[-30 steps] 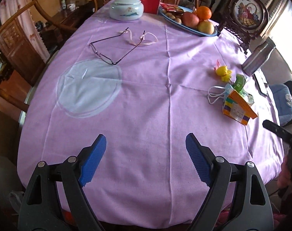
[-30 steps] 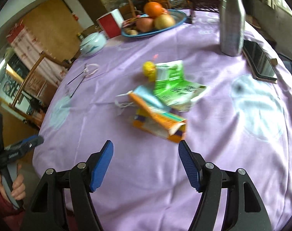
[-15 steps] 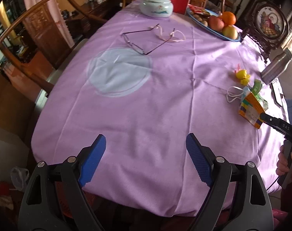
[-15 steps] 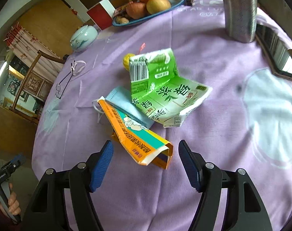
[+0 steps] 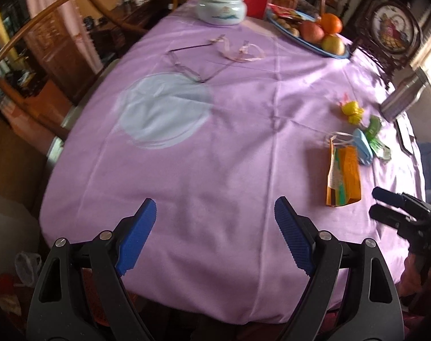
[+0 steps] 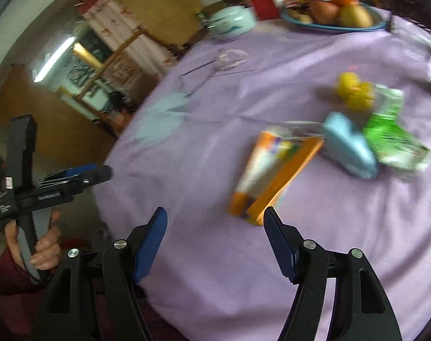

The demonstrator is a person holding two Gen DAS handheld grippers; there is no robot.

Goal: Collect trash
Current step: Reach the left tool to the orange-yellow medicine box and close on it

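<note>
1. Two grippers stand with their blue-padded jaws spread wide, and neither has hold of anything: the right gripper point(image 6: 215, 240) hovers over the near edge of the table, and the left gripper point(image 5: 215, 234) does the same further along that edge.
2. Just beyond the right gripper's fingertips lies the flattened orange cardboard carton point(image 6: 272, 174), its near end close to the right-hand pad but apart from it; this carton is my landmark.
3. Judging by that aim, the wide spread is meant to straddle the carton's flat body for a first pick-up.
4. Touching the carton's far end is a pale blue face mask point(image 6: 349, 147), and just past that a crumpled green drink carton point(image 6: 394, 142); a yellow candy wrapper point(image 6: 354, 91) sits a little further still.
5. Well beyond the carton, thin wire-framed spectacles point(image 5: 198, 65), a blue fruit plate point(image 6: 334, 25) and a pale lidded ceramic jar point(image 5: 221, 8) rest on the lilac tablecloth point(image 5: 229, 147); these look like keepers, not trash.
6. No bin shows in either view.
</note>
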